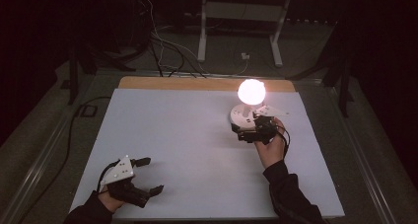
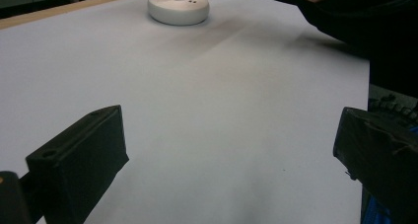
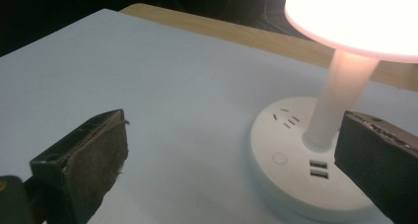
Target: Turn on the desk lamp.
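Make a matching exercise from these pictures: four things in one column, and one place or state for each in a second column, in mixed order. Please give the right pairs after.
Things
1. lamp
2. left gripper
3. right gripper
4. wooden strip

Places or states
A. along the far edge of the table
B. open, at the near left corner of the white board
C. lit, glowing on a round white base
D. open, close beside the lamp base

Pairs: 1-C, 2-B, 3-D, 4-A

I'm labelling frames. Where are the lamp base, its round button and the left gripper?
lamp base (image 3: 276, 135), right gripper view, top face.
round button (image 3: 279, 158), right gripper view, its centre.
left gripper (image 1: 149, 175), high view, between the fingertips.
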Demonstrator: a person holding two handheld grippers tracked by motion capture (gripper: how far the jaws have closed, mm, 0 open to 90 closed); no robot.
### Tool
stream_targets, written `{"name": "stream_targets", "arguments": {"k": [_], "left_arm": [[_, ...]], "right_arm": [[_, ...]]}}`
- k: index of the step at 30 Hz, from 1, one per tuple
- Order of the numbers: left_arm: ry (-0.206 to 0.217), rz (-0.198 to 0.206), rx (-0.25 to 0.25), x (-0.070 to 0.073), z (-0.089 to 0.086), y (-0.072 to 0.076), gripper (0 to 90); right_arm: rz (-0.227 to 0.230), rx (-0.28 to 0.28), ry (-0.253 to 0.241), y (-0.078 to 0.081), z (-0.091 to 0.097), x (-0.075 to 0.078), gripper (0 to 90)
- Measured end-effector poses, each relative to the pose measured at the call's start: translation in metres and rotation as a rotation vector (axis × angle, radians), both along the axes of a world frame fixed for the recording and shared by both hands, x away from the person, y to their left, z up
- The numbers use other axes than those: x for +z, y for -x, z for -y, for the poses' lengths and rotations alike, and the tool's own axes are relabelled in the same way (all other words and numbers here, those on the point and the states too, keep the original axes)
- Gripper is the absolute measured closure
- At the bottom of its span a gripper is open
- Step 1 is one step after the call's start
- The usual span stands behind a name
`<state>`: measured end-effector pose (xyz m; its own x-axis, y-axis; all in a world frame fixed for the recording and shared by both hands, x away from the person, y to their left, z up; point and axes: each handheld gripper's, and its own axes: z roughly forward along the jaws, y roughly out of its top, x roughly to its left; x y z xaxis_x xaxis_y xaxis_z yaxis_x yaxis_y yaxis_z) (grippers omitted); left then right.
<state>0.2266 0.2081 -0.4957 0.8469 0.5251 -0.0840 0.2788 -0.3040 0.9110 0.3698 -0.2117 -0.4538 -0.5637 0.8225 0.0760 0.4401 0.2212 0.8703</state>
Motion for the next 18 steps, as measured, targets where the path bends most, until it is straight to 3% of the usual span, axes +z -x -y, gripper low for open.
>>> {"name": "stream_targets", "arguments": {"k": [5, 14, 18], "left_arm": [[0.003, -0.004, 0.000, 0.000, 0.001, -0.001, 0.3], [0.009, -0.001, -0.001, 0.000, 0.000, -0.001, 0.3], [0.003, -0.002, -0.003, 0.000, 0.001, 0.000, 0.3]], "right_arm": [[-0.033, 0.003, 0.007, 0.004, 0.005, 0.004, 0.0], [-0.032, -0.040, 0.057, 0.018, 0.020, -0.007, 0.0], [-0.035, -0.049, 0.052, 0.027, 0.030, -0.009, 0.0]]}}
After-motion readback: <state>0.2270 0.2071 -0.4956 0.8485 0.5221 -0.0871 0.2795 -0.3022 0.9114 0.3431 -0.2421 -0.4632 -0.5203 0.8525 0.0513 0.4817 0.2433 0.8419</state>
